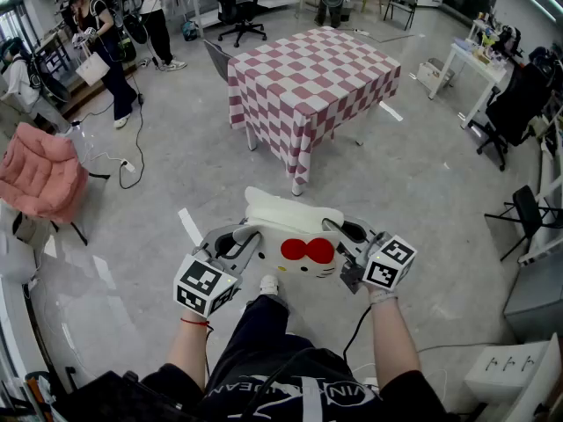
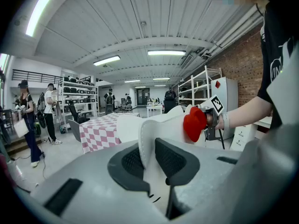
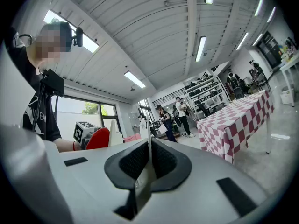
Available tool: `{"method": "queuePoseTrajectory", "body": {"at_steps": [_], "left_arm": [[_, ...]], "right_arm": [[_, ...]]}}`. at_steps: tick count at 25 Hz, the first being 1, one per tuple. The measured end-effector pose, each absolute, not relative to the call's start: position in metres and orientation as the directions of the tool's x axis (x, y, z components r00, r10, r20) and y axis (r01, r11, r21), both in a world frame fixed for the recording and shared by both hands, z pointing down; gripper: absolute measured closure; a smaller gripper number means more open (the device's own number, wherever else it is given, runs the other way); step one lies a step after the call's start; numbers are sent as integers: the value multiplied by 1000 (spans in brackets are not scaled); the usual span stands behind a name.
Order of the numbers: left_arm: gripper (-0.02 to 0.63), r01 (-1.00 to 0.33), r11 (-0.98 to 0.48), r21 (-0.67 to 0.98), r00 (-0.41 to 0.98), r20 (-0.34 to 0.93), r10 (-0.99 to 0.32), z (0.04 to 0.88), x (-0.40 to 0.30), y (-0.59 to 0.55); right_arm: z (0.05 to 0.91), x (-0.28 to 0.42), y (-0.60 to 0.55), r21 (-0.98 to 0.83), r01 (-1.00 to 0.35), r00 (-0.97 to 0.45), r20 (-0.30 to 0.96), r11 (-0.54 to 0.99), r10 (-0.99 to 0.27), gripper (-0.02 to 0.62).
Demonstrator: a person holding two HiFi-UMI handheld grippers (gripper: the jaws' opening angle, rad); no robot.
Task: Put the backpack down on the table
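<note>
Grey workshop floor separates the person from the checked worktop (image 1: 308,77) at upper centre, so this looks like the carrying step. At lower left the left gripper (image 1: 239,243) has its fingers (image 2: 174,161) pinching an edge of the white backpack (image 1: 295,236), held low at centre. At lower right the right gripper (image 1: 349,236) pinches a thin fold of it, so the next move likely calls for walking forward and keeping it level above the worktop before lowering.

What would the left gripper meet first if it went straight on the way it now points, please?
The left gripper is shut on the white backpack, so it would push into that first. Beyond it, roughly in line, sits the right gripper; the checked table lies to the left.
</note>
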State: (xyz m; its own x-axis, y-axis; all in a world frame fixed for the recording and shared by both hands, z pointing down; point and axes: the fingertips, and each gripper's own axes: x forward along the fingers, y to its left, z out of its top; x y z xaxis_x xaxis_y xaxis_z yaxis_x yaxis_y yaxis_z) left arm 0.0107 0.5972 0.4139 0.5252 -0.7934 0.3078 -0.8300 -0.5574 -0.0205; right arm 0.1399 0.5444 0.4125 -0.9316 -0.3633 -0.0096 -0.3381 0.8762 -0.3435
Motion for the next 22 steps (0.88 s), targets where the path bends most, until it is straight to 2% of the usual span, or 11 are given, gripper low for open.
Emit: {"method": "queuePoseTrajectory", "body": {"at_steps": [22], "left_arm": [[551, -798, -603, 20, 578, 313, -754, 424, -38, 392]], "right_arm": [[420, 94, 344, -347, -419, -898, 24, 839, -439, 584]]}}
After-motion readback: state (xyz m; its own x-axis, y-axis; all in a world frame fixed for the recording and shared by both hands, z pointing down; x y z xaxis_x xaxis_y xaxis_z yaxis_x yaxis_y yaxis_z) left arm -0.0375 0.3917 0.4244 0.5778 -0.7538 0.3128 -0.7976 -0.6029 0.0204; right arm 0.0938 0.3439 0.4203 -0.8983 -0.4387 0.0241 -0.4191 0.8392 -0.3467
